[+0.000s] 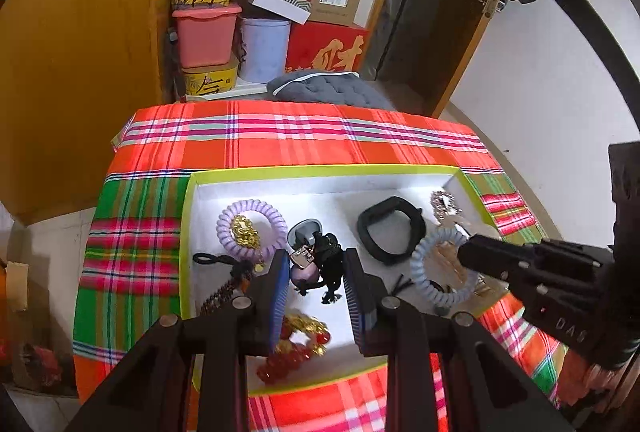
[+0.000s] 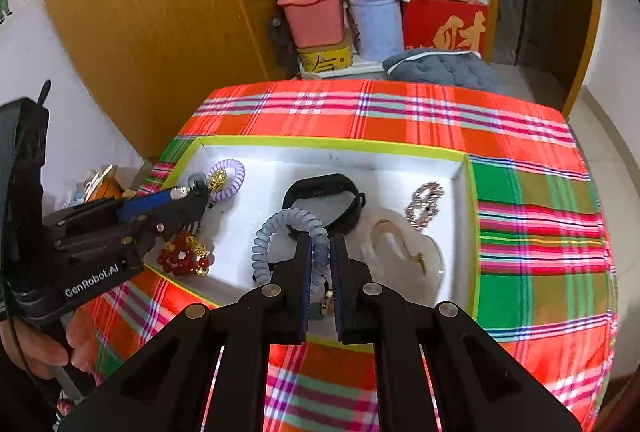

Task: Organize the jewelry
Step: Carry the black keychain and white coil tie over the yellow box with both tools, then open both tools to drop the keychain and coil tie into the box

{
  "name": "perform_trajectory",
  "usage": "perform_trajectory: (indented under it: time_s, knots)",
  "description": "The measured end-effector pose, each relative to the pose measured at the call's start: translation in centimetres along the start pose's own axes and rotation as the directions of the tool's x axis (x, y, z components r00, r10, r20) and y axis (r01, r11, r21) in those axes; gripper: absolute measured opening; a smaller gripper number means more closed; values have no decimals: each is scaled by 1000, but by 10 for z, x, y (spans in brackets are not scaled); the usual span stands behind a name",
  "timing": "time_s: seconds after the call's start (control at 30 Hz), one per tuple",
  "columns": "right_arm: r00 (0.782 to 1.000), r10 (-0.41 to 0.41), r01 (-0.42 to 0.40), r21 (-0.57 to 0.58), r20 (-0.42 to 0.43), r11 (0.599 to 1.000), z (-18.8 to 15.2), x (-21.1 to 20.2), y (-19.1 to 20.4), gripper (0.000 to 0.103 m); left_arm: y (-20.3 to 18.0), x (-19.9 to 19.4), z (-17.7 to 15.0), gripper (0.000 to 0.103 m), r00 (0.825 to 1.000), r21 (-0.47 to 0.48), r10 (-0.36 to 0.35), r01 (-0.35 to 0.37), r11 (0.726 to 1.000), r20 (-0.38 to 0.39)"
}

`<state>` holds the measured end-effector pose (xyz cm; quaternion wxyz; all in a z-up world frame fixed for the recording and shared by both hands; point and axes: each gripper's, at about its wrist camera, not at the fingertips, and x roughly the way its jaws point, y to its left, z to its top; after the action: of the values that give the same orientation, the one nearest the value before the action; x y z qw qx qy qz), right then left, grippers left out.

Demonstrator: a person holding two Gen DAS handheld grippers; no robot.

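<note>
Seemingly the sorting is well along: every piece in view already lies inside the white tray (image 2: 460,167) on the plaid cloth (image 2: 540,232), none on the cloth itself, so what remains looks like arranging pieces within it. The right gripper (image 2: 320,244) is narrowed around the near right arc of the pale blue coil band (image 2: 272,232), which stands tilted up near the tray's middle, its ring facing left and its long axis running near to far; whether the pads actually pinch it I cannot tell. The left gripper (image 1: 316,260) is half open, straddling a black trinket (image 1: 332,268) at the tray's left. A black wristband (image 2: 324,195) lies flat just beyond the coil.
</note>
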<state>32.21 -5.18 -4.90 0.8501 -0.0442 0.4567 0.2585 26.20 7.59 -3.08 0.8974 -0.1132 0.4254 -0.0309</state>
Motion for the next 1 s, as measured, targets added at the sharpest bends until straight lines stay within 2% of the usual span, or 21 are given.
perform_trajectory:
  time_s: [0.2,0.57,0.63,1.0]
  knots:
    - [1000,-2,2,-1,-31,1000,-1,18,2,9,10,14,-2,28,1000,-16,-2,1,1000,-20]
    - [998,-5,6,17,-62,1000,-3,28,-1,10,17,26,-6,28,999,-37,-11,9,999,-53]
    - [998,-4,5,19,-61,1000,-3,28,-1,15,17,26,-6,28,998,-38,-4,2,999,-56]
    - [1000,4,-3,11,-25,1000,-8,4,4,15,11,-3,-10,28,1000,-35,3,-4,999,-23]
